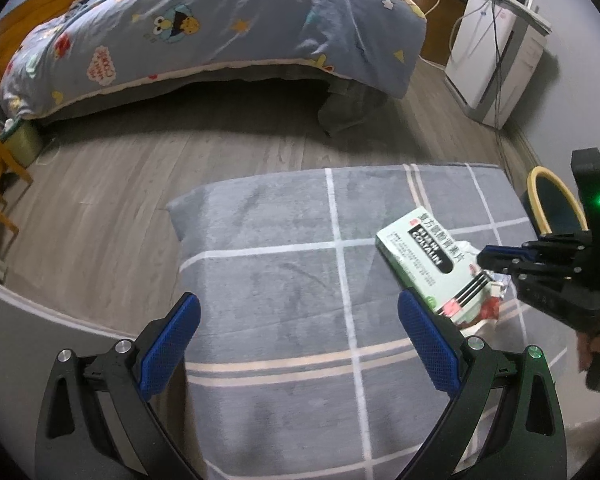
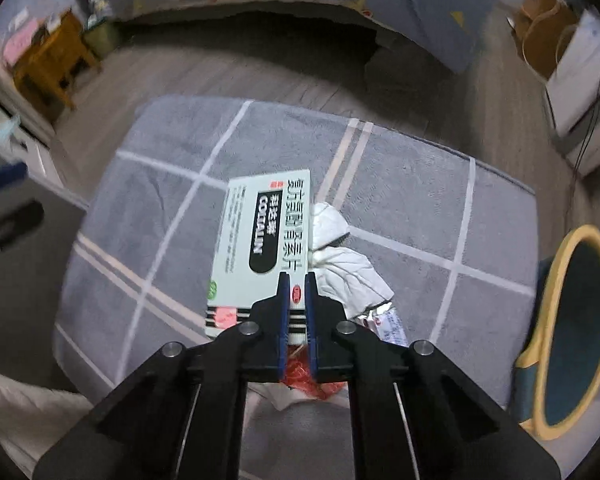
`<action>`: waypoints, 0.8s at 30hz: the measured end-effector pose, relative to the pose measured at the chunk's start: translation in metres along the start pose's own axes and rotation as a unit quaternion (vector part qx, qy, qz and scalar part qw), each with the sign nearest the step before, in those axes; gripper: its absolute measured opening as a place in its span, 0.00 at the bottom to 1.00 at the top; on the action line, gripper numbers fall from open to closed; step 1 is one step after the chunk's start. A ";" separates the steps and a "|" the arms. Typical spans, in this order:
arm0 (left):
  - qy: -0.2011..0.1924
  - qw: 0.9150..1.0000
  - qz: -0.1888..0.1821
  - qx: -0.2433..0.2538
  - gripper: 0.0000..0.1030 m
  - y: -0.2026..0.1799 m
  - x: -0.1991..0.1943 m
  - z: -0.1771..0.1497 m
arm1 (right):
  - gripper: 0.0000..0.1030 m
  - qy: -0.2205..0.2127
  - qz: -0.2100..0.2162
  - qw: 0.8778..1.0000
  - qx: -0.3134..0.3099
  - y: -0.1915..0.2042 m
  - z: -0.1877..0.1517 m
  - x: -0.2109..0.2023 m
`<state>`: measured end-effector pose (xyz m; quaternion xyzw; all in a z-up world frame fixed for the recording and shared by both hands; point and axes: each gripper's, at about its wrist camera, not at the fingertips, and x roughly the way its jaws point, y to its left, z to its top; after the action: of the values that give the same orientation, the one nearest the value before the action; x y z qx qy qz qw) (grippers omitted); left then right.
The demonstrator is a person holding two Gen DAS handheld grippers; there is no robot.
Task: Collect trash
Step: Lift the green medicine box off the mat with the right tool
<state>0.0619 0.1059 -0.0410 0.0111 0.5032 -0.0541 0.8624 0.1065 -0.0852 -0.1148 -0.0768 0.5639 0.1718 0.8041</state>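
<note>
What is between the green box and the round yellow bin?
In the right wrist view, crumpled white paper lies right beside the green box. Past it is only bare grey checked cushion up to the yellow-rimmed bin.

We cannot tell whether the right gripper (image 2: 297,280) actually pinches the medicine box (image 2: 260,248); its near-closed fingers hide the box's near edge. The white tissue (image 2: 340,256) and red wrapper (image 2: 316,384) lie partly under box and gripper. The yellow-rimmed bin (image 2: 572,328), past the cushion's (image 2: 148,208) right edge, is cut off by the frame. The far furniture blurs.
</note>
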 end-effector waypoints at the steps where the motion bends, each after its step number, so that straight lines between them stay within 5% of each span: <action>1: 0.000 1.000 -0.001 0.001 0.95 -0.002 0.000 0.000 | 0.31 -0.002 0.000 1.000 0.000 0.002 0.001 0.002; 2: 0.000 1.000 0.000 0.006 0.95 -0.003 0.000 0.000 | 0.60 -0.003 -0.003 1.000 -0.001 0.003 0.002 0.004; 3: -0.001 1.000 0.003 0.010 0.95 -0.005 0.001 -0.001 | 0.78 -0.006 -0.007 1.000 -0.003 0.005 0.003 0.005; 16: 0.016 1.000 0.010 -0.010 0.95 0.022 0.012 -0.003 | 0.94 0.033 -0.074 0.997 -0.017 0.033 0.021 0.063; 24: 0.017 1.000 -0.004 -0.021 0.95 0.027 0.012 -0.002 | 0.94 0.073 -0.053 0.996 0.010 0.030 0.018 0.082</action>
<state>0.0685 0.1319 -0.0537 -0.0081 0.5190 -0.0463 0.8535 0.1365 -0.0358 -0.1828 -0.1110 0.6176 0.1170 0.7698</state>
